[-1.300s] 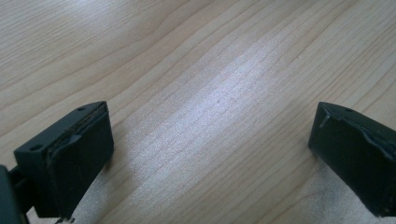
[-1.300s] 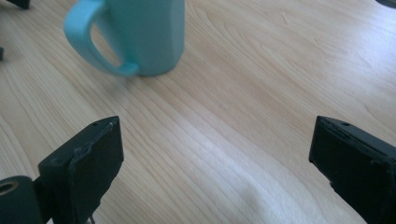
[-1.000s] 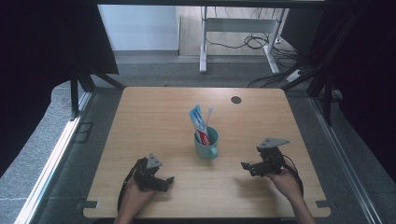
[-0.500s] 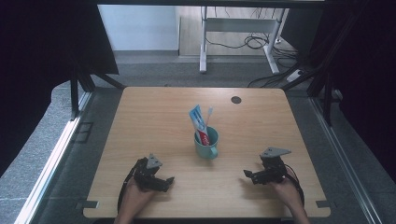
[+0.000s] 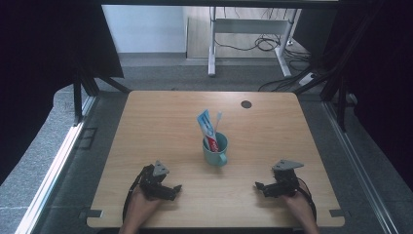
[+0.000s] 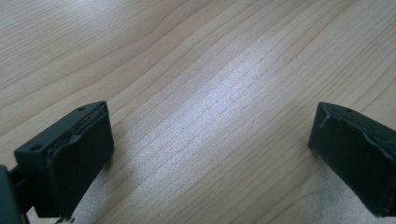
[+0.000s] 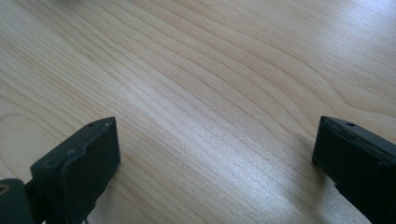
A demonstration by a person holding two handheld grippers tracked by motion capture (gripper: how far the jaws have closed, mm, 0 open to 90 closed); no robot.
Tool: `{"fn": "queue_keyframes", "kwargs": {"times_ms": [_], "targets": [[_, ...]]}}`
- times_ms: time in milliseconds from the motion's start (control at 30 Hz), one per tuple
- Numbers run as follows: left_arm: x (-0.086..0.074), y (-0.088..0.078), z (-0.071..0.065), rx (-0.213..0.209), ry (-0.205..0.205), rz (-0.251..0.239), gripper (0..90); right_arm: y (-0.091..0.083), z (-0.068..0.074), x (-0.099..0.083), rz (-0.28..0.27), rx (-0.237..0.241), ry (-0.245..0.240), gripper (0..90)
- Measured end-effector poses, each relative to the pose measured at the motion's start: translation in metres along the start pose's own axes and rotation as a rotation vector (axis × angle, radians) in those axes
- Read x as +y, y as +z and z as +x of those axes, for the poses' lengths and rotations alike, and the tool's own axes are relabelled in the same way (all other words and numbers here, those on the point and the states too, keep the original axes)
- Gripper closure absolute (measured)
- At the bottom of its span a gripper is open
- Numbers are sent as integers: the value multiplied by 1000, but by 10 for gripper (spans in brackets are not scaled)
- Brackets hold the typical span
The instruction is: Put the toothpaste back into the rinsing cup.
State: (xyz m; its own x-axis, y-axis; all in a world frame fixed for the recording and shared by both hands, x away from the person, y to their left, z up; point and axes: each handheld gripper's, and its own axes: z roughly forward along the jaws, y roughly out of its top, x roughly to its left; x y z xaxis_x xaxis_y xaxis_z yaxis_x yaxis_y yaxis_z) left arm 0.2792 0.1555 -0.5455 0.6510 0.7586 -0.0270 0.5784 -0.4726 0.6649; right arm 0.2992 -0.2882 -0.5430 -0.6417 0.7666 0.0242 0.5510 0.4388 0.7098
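Resting low near the front edge of the wooden surface, my left tongs and right tongs both have their jaws spread wide with nothing between them but bare wood grain. My hands hold them well apart, one at each front corner. Between them and a little farther back stands a teal mug, upright, handle toward me, holding a toothpaste tube and a toothbrush.
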Motion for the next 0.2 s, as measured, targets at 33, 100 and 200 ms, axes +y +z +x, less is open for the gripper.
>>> {"fn": "queue_keyframes", "kwargs": {"times_ms": [33,100,200], "targets": [[0,0,0,0,0,0,0,0,1,0,3,-6,-7,6],[0,0,0,1,0,0,0,0,3,-1,9,-16,-19,3],[0,0,0,1,-2,-1,0,-1,2,-1,8,-14,-16,2]]}}
